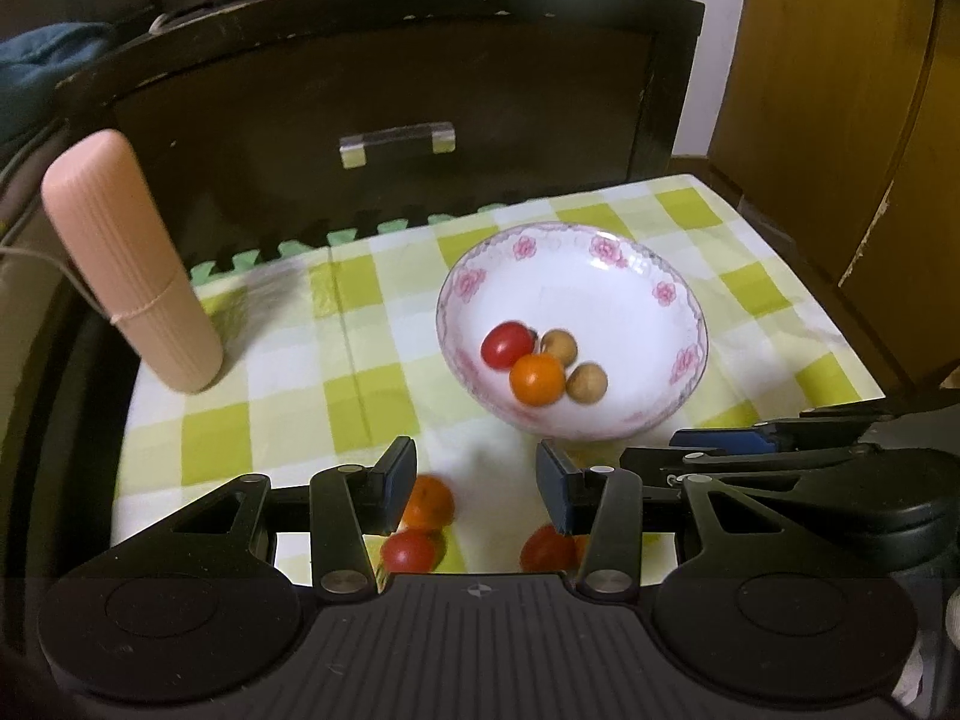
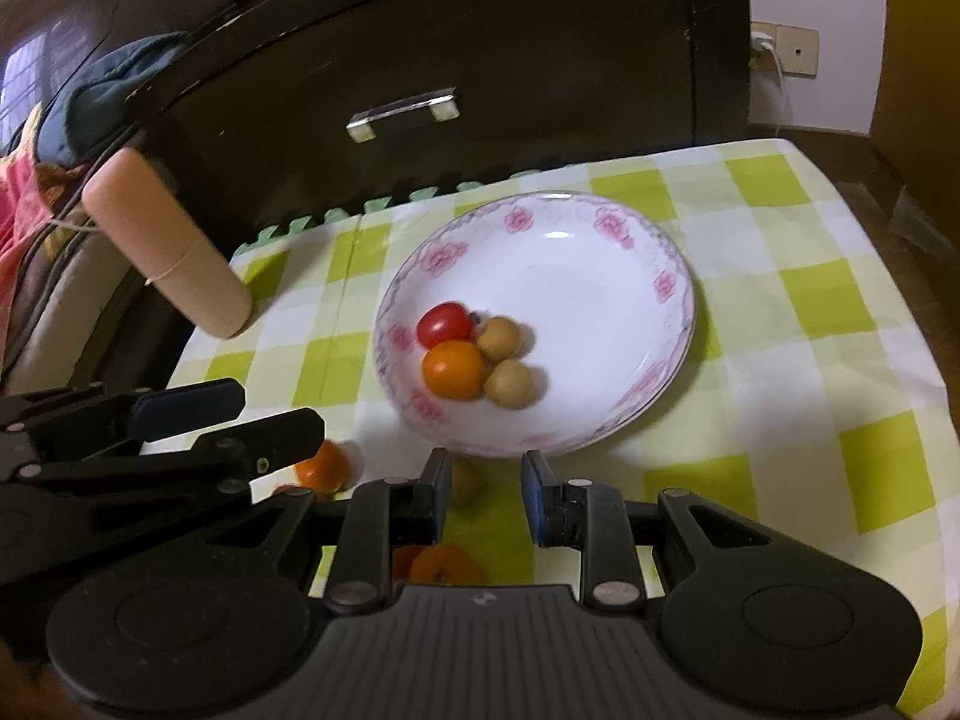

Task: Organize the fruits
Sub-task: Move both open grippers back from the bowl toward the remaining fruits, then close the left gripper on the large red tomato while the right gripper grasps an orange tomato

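A white bowl [image 1: 600, 294] [image 2: 576, 276] with pink flowers holds a red tomato [image 1: 504, 343], an orange fruit [image 1: 536, 378] and two brown longans [image 1: 587, 382]. My left gripper [image 1: 477, 480] hangs open just before the bowl, nothing between its pads. Near it an orange fruit [image 1: 431, 501] and two red tomatoes [image 1: 408, 551] [image 1: 546, 547] lie on the cloth. My right gripper [image 2: 486, 492] has its jaws close together and empty. A longan [image 2: 467, 483] lies beside its left finger and an orange fruit [image 2: 444, 564] under it.
A green-and-white checked cloth [image 1: 336, 396] covers the table. A pink ribbed cylinder [image 1: 132, 264] [image 2: 168, 246] leans at the left edge. A dark cabinet with a drawer handle [image 1: 396, 144] stands behind. The left gripper [image 2: 276, 414] shows in the right wrist view.
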Demonstrator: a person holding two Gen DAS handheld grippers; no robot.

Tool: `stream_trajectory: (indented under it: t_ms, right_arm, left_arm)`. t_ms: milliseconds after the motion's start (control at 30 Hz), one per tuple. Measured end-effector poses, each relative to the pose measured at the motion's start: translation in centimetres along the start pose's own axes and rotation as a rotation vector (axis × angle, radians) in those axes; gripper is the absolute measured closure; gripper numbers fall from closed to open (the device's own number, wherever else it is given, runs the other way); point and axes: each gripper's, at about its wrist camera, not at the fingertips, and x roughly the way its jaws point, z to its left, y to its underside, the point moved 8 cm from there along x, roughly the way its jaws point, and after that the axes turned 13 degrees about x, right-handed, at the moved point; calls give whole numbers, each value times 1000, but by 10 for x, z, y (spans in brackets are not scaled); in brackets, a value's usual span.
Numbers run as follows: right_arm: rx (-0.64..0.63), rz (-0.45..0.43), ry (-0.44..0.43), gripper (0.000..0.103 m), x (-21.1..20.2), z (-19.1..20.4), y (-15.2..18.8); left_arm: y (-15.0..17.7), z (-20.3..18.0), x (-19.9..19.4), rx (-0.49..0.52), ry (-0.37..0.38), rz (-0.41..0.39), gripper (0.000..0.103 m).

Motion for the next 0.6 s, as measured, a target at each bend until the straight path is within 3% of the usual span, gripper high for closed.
stream_trajectory:
  t_ms: [333,600]
  right_arm:
    - [-34,65,-32,79,0,19,32]
    - [-70,133,-62,78,3,34,58]
  left_arm:
    - [36,10,-15,-4,11,60,50]
    - [55,18,-24,-46,29,91,42]
